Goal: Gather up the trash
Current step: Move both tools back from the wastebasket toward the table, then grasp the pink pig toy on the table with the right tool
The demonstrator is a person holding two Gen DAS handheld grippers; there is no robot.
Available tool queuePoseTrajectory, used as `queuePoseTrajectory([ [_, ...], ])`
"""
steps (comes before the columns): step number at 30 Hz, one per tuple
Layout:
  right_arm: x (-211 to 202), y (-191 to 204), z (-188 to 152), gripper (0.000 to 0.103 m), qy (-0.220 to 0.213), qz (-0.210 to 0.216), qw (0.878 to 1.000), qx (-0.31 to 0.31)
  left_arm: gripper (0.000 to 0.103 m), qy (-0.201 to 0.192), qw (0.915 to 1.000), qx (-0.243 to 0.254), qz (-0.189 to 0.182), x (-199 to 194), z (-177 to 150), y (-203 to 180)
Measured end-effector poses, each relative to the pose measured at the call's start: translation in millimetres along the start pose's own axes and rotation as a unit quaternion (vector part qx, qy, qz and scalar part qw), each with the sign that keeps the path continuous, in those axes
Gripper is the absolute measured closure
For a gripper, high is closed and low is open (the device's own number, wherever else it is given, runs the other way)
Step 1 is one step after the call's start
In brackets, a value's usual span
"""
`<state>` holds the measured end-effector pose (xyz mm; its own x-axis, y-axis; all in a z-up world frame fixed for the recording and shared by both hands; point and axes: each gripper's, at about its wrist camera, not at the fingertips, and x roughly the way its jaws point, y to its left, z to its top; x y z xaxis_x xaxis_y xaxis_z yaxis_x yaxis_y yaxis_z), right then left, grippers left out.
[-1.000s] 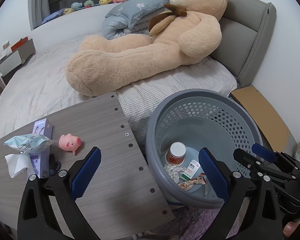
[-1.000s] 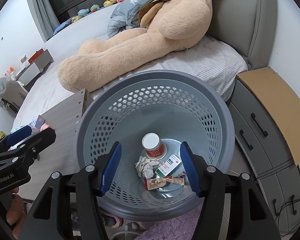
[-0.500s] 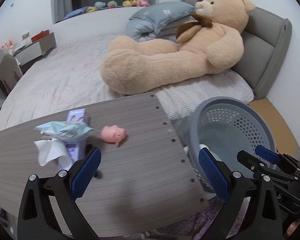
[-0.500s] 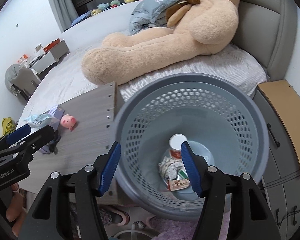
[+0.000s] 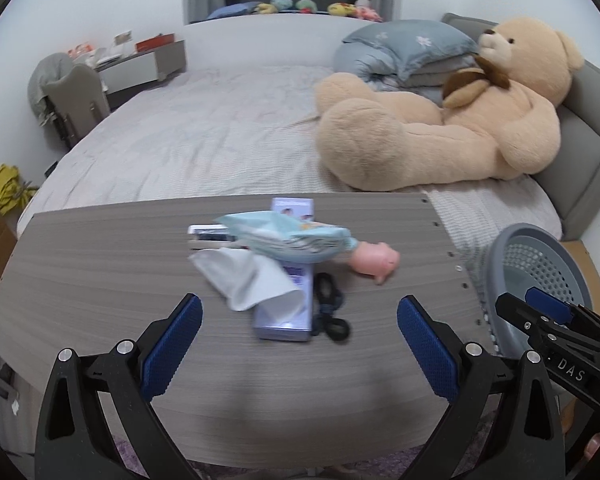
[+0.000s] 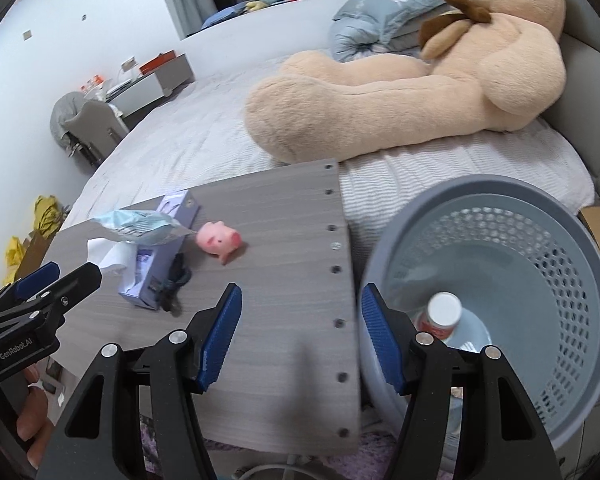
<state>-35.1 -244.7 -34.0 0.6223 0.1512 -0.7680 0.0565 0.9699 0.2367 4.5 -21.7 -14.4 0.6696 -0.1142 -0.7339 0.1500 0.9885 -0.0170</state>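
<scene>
Bed (image 5: 204, 148) behind, table (image 5: 100, 280) in front, basket (image 6: 540, 248) just beside its edge. Crumpled tissue (image 5: 244, 276) and wrapper (image 5: 288, 236) lie mid-table; both grippers' fingers (image 5: 172, 344) gape wide, empty. Best pinch the tissue low, sparing the pig toy (image 5: 374, 260).

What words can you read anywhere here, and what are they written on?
"GenRobot.AI": on the left gripper, seen from the right wrist view.
"DAS": on the right gripper, seen from the left wrist view; the start is cut off.
Print on the purple box, the blue packet and the cup: too blurred to read.
</scene>
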Motion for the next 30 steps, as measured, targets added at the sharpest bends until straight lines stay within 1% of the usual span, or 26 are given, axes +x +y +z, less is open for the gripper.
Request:
queuePoseTrajectory([
  [3, 10.4, 17.4, 6.2, 0.043, 0.004, 0.008, 1.0, -0.02, 0.007, 0.001, 0.9998, -0.015, 0.016, 1.7, -2.0, 19.5],
  [7, 27.5, 33.7, 14.1, 0.043, 0.012, 0.019, 0.999, -0.043, 0.007, 0.007, 0.9991, -0.033, 0.027, 6.9, -4.0, 42.2],
  [11, 47.8, 48.1, 22.1, 0.043, 0.024, 0.026, 0.997, -0.065, 0.007, 0.012, 0.9983, -0.044, 0.035, 12.1, -5.2, 55.6],
  [16, 75.8, 63.7, 30.4, 0.043, 0.045, 0.032, 0.994, -0.091, 0.007, 0.016, 0.9977, -0.055, 0.037, 18.5, -4.0, 64.7],
  [22, 103.6, 71.7, 39.0, 0.043, 0.066, 0.033, 0.992, -0.102, 0.007, 0.021, 0.9972, -0.061, 0.036, 23.6, -1.5, 68.8],
  [28, 118.3, 79.5, 45.2, 0.043, 0.073, 0.033, 0.99, -0.115, 0.007, 0.025, 0.9969, -0.066, 0.035, 28.4, -0.4, 74.2],
  [30, 123.0, 82.1, 46.7, 0.043, 0.074, 0.027, 0.99, -0.119, 0.007, 0.026, 0.9968, -0.067, 0.035, 28.6, -0.9, 76.0],
])
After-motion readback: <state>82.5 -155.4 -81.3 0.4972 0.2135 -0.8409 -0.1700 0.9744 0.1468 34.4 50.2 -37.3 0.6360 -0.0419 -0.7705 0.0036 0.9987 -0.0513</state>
